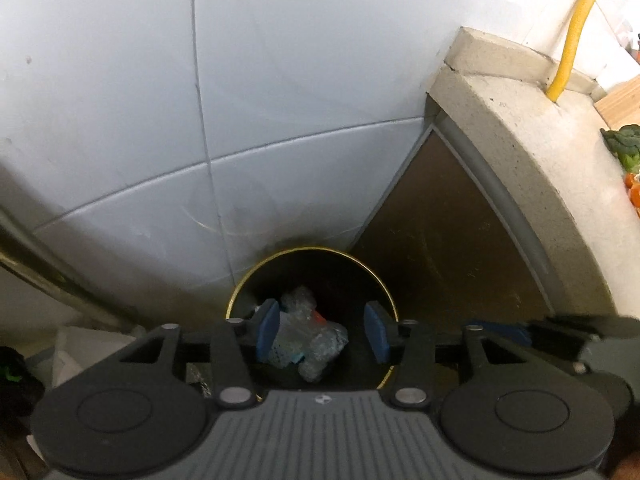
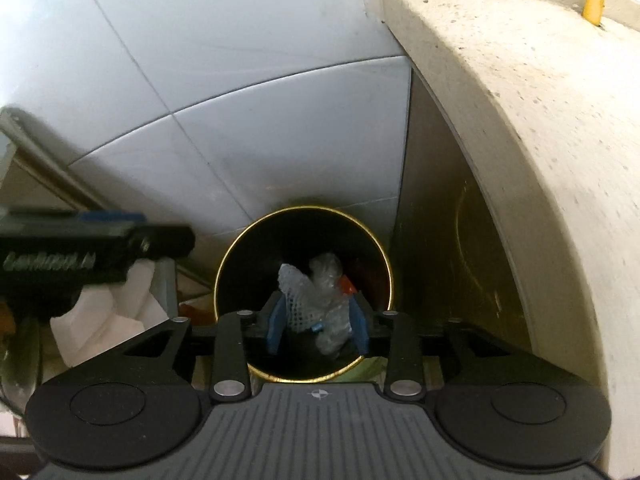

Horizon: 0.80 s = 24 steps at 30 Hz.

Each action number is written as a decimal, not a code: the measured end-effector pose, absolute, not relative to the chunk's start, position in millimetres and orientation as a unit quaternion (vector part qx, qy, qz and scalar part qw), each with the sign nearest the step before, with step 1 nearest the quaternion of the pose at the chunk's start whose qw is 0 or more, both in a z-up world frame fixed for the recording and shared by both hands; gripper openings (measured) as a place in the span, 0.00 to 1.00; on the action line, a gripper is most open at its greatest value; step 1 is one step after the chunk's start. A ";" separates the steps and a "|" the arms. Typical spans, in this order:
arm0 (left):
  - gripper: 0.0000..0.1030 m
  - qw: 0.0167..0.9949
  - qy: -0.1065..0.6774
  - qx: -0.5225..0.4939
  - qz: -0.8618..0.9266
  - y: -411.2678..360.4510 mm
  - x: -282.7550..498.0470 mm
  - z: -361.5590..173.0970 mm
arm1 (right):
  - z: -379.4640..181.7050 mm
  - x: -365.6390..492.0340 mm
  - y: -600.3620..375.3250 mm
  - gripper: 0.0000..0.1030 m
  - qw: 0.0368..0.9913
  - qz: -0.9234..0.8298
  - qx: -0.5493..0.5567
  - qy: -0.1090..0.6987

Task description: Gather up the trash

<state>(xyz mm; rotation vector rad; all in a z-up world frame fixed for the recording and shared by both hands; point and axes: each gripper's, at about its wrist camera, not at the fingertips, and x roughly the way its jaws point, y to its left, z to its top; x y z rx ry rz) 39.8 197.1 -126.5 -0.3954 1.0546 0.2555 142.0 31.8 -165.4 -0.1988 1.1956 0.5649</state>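
Observation:
A round black trash bin with a gold rim (image 1: 236, 289) stands on the floor in the corner of the tiled wall and the counter base; it also shows in the right wrist view (image 2: 224, 256). Crumpled clear plastic and white foam netting (image 1: 308, 336) lie inside it, also seen from the right wrist (image 2: 320, 300). My left gripper (image 1: 322, 334) is open and empty above the bin's mouth. My right gripper (image 2: 318, 328) is also open above the bin, its blue pads either side of the trash below. The left gripper's body (image 2: 80, 248) shows at the right view's left edge.
A pale stone counter (image 1: 520, 152) curves along the right with a yellow hose (image 1: 576, 32) on it, and greens (image 1: 624, 146) at the far right. White crumpled packaging (image 2: 108, 308) sits left of the bin. Grey-white wall tiles (image 1: 200, 80) fill the background.

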 end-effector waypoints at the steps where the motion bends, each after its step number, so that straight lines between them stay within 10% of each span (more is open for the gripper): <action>1: 0.42 0.839 0.497 -0.187 0.124 198.1 38.8 -125.3 | -164.5 138.2 31.1 0.46 0.784 0.262 -0.094 0.555; 10: 0.48 0.848 0.485 -0.168 0.133 196.3 39.0 -118.5 | -162.6 109.2 27.3 0.74 0.775 0.254 -0.109 0.568; 24: 0.56 0.878 0.442 -0.131 0.130 182.8 35.5 -97.2 | -131.4 82.2 5.0 0.79 0.803 0.225 -0.091 0.545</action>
